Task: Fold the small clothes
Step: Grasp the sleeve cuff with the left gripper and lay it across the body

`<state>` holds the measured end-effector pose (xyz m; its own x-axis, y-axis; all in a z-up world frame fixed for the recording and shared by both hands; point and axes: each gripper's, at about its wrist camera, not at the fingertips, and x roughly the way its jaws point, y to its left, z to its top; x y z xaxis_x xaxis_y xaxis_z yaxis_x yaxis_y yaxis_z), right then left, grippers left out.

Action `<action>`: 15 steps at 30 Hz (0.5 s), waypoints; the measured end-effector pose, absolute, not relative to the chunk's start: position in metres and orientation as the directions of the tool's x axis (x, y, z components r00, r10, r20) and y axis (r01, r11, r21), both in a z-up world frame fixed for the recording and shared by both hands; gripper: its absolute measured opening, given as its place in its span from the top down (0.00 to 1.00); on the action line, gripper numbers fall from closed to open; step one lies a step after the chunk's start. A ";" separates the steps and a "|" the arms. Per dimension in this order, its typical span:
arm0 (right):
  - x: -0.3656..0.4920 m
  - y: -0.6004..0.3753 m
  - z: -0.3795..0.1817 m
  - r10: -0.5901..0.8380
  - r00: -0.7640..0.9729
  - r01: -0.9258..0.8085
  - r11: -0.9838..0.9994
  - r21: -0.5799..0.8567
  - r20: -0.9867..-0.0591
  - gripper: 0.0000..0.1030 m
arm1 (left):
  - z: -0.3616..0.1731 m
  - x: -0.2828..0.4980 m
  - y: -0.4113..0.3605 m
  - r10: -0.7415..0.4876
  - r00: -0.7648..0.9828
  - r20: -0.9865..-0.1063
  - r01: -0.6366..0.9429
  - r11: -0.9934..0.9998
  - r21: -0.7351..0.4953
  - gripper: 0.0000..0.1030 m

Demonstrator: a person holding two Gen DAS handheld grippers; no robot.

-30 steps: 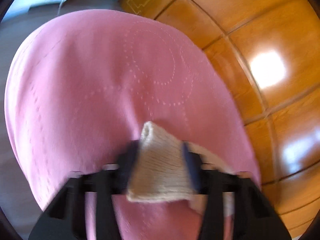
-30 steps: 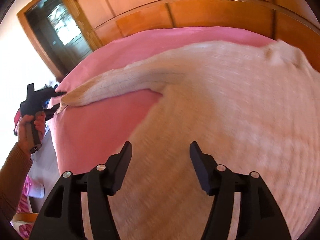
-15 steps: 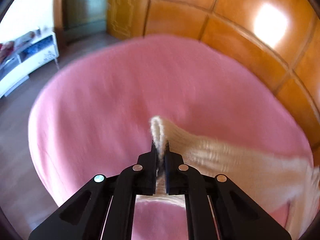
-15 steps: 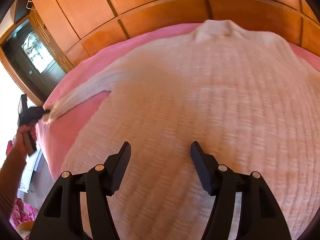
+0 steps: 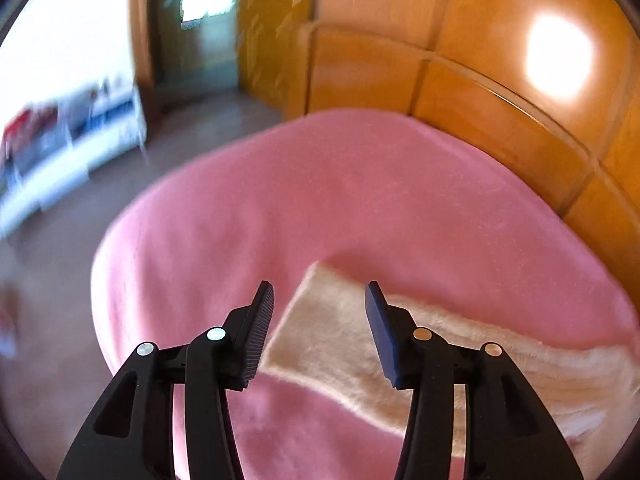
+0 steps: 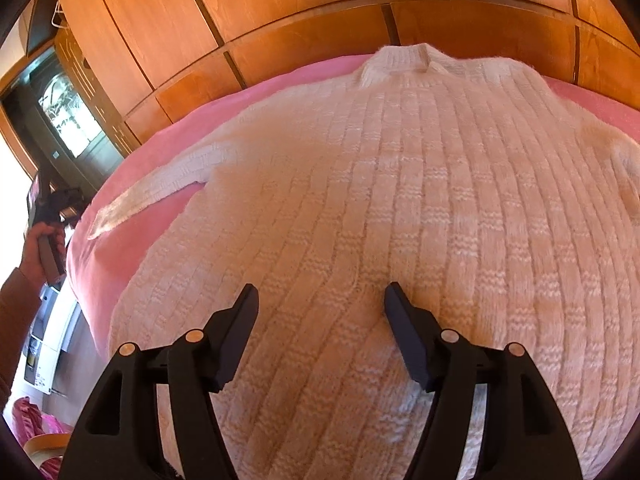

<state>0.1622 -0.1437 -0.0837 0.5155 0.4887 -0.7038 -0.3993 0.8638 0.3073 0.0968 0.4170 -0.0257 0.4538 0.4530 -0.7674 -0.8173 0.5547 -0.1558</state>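
Here is the cream knitted sweater (image 6: 400, 200) spread flat and face up on the pink bed cover (image 6: 120, 240), its collar (image 6: 404, 62) up at twelve o'clock by the wooden headboard (image 6: 320, 12). The right tongs (image 6: 320, 300) hover above the lower body of the sweater, jaws wide apart with nothing between them and only ribbed knit showing in the gap. Out at nine o'clock in the right wrist view, one sleeve (image 6: 148, 192) runs straight out across the cover, ending just beside the left tongs (image 6: 68, 200), which sit in the person's hand (image 6: 42, 246) at the bed's edge. From the left wrist view, the left tongs (image 5: 320, 300) are also spread open and empty, with the sleeve cuff (image 5: 316, 312) lying flat on the pink cover (image 5: 320, 184) between and below the two fingers; the sleeve trails away toward four o'clock. That view is blurred, with a white shelf (image 5: 68, 152) at nine o'clock and a door (image 5: 204, 20) near eleven o'clock.
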 end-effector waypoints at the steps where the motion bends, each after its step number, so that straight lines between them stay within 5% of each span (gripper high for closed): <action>1: 0.162 -0.144 -0.085 0.492 0.518 -0.399 0.863 0.310 -0.700 0.36 | -0.030 0.086 0.425 0.420 0.471 -0.776 -0.823 0.525 -0.215 0.52; 3: 0.161 -0.144 -0.088 0.501 0.527 -0.405 0.858 0.315 -0.687 0.33 | -0.035 0.070 0.436 0.388 0.487 -0.782 -0.831 0.481 -0.279 0.45; 11: 0.156 -0.131 -0.094 0.486 0.552 -0.454 0.857 0.245 -0.677 0.18 | -0.060 0.051 0.445 0.240 0.596 -0.767 -0.766 0.456 -0.452 0.45; 15: 0.155 -0.129 -0.096 0.484 0.556 -0.463 0.856 0.232 -0.676 0.15 | -0.074 0.069 0.438 0.219 0.582 -0.783 -0.762 0.482 -0.431 0.49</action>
<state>0.1550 -0.1289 -0.0960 0.5556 0.4838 -0.6762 -0.4629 0.8556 0.2319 0.0692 0.4384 -0.0736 0.5818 0.2188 -0.7833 -0.7623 0.4825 -0.4314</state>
